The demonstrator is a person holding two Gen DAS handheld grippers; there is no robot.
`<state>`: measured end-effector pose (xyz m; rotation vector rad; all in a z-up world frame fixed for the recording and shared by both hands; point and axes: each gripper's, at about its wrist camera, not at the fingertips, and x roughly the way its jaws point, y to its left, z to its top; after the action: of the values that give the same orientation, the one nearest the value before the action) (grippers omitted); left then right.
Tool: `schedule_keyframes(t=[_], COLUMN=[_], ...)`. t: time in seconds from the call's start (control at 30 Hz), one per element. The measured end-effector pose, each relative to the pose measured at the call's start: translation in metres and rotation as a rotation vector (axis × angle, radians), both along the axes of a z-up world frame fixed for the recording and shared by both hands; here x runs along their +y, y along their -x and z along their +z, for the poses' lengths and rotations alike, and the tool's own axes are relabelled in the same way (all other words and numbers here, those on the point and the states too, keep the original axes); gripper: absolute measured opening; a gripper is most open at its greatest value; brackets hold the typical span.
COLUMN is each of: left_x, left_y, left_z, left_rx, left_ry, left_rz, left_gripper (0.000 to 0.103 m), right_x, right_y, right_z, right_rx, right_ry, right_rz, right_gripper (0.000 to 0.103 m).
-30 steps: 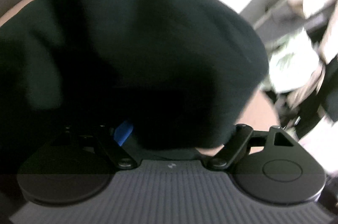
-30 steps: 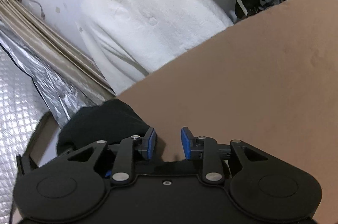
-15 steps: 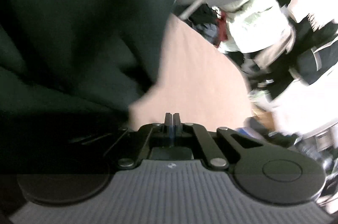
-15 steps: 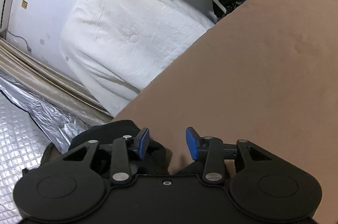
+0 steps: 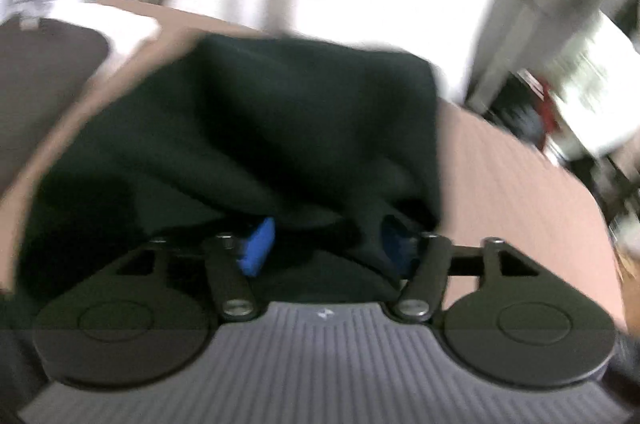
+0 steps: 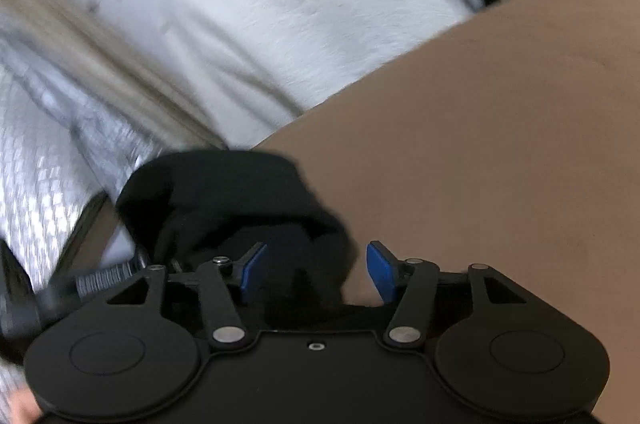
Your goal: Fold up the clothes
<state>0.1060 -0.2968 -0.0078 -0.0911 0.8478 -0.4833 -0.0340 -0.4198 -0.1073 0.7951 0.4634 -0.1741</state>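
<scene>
Black garment (image 5: 256,128) now lower, brown tabletop (image 6: 500,128)

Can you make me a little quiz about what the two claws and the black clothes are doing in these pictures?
1. True or false: the left claw is wide open with crumpled black cloth lying between its blue pads.
2. What does the cloth lie on? A) the smooth brown table top B) a green rug C) a metal tray
3. Fill in: the right claw is ____, its right pad over bare table.

Key: 1 true; 2 A; 3 open.
</scene>
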Motion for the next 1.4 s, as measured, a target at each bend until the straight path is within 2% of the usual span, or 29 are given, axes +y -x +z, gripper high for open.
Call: schedule_keyframes(t=[0.07, 0.1, 0.13, 0.17, 0.27, 0.3, 0.33, 0.37, 0.43, 0.47, 0.5, 0.57, 0.6, 0.7, 0.77, 0.9, 0.97, 1.03, 1.07, 1.13, 1.2, 1.27, 1.4], left_x=[0.016, 0.017, 0.013, 0.006, -0.017, -0.023, -0.022, -0.022, -0.023, -0.024, -0.026, -0.029, -0.030, -0.024, -0.030, -0.042, -0.035, -0.021, -0.013, 0.003, 0.016, 0.029, 0.049], left_y=[-0.017, -0.023, -0.027, -0.025, -0.013, -0.008, -0.006, -0.006, -0.005, -0.004, 0.000, 0.008, 0.008, 0.008, 0.004, 0.006, 0.008, 0.012, 0.013, 0.009, 0.008, 0.002, -0.014], left_z=[-0.016, -0.025, -0.034, -0.038, -0.045, -0.045, -0.045, -0.044, -0.042, -0.040, -0.036, -0.029, -0.023, -0.018, -0.017, -0.021, -0.024, -0.027, -0.028, -0.028, -0.028, -0.029, -0.027], left_rx=[0.066, 0.129, 0.179, 0.176, 0.131, 0.106, 0.106, 0.125, 0.143, 0.144, 0.137, 0.127, 0.132, 0.158, 0.171, 0.096, 0.068, 0.045, 0.034, 0.023, 0.018, 0.041, 0.129], left_ry=[-0.012, -0.041, -0.089, -0.130, -0.247, -0.271, -0.254, -0.216, -0.173, -0.162, -0.151, -0.123, -0.081, 0.001, -0.010, -0.145, -0.191, -0.224, -0.229, -0.167, -0.124, -0.103, -0.046], left_rz=[0.031, 0.024, 0.012, -0.012, -0.101, -0.133, -0.148, -0.161, -0.182, -0.192, -0.206, -0.233, -0.244, -0.261, -0.259, -0.245, -0.212, -0.165, -0.139, -0.092, -0.058, -0.034, -0.018], left_gripper=[0.089, 0.089, 0.089, 0.088, 0.087, 0.079, 0.071, 0.056, 0.041, 0.021, 0.017, 0.009, 0.009, 0.009, 0.009, 0.010, 0.012, 0.015, 0.020, 0.028, 0.031, 0.036, 0.037], right_x=[0.011, 0.016, 0.020, 0.024, 0.036, 0.039, 0.042, 0.045, 0.051, 0.054, 0.055, 0.055, 0.054, 0.043, 0.033, 0.016, 0.015, 0.020, 0.024, 0.029, 0.030, 0.032, 0.047], right_y=[-0.010, -0.014, -0.018, -0.021, -0.037, -0.038, -0.040, -0.042, -0.045, -0.045, -0.044, -0.038, -0.034, -0.021, -0.013, -0.004, -0.004, -0.006, -0.007, -0.006, -0.004, -0.003, -0.014], right_z=[0.000, 0.000, -0.002, -0.004, -0.017, -0.020, -0.023, -0.026, -0.028, -0.026, -0.024, -0.015, -0.011, 0.003, 0.009, 0.011, 0.010, 0.008, 0.007, 0.005, 0.005, 0.008, 0.016], right_rx=[-0.004, -0.007, -0.002, 0.004, 0.083, 0.086, 0.090, 0.094, 0.103, 0.108, 0.117, 0.108, 0.101, 0.082, 0.066, 0.032, 0.033, 0.066, 0.085, 0.114, 0.120, 0.122, 0.157], right_ry=[0.042, 0.058, 0.064, 0.071, 0.111, 0.118, 0.126, 0.134, 0.170, 0.198, 0.232, 0.284, 0.302, 0.334, 0.312, 0.166, 0.140, 0.178, 0.207, 0.258, 0.282, 0.299, 0.421], right_rz=[0.052, 0.077, 0.094, 0.111, 0.146, 0.155, 0.164, 0.173, 0.188, 0.194, 0.199, 0.165, 0.135, 0.044, 0.006, 0.010, 0.012, 0.016, 0.017, 0.019, 0.022, 0.011, -0.015], right_gripper=[0.073, 0.081, 0.086, 0.089, 0.089, 0.089, 0.089, 0.088, 0.067, 0.040, 0.021, 0.010, 0.003, 0.003, 0.003, 0.010, 0.011, 0.012, 0.014, 0.021, 0.041, 0.051, 0.054])
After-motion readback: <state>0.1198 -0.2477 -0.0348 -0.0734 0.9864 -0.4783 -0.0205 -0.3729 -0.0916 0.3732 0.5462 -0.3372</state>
